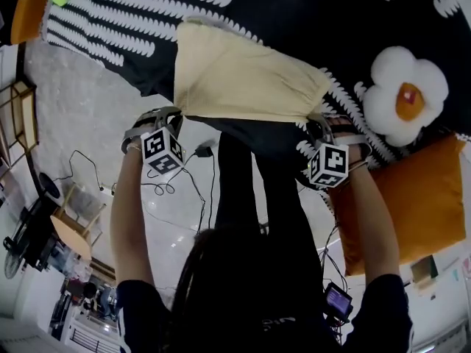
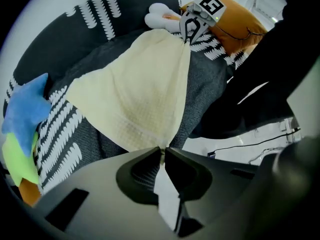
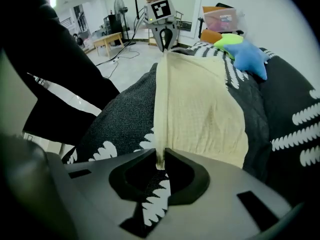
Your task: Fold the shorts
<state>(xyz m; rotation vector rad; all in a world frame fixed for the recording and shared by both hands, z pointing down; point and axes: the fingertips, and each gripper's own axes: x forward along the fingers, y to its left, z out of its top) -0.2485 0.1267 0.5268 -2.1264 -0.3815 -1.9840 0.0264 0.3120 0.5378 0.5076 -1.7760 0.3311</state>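
Pale yellow shorts (image 1: 243,79) (image 2: 135,99) (image 3: 200,104) lie spread on a black bedspread (image 1: 309,13) with white leaf prints. The near edge of the cloth is stretched between my two grippers. My left gripper (image 1: 176,112) (image 2: 162,149) is shut on the near left corner, with a pinch of fabric between its tips. At the near right corner, my right gripper (image 1: 318,120) (image 3: 161,159) is closed on the cloth edge, its jaws a narrow slit. Each gripper view shows the other gripper at the far end of the taut edge: the right gripper (image 2: 187,36) and the left gripper (image 3: 164,46).
An egg-shaped plush (image 1: 406,94) and an orange cushion (image 1: 412,204) lie to the right of the shorts. Blue star (image 2: 25,109) and green (image 2: 20,154) plushes lie at the far left. Cables (image 1: 169,190) run over the pale floor by the person's dark legs.
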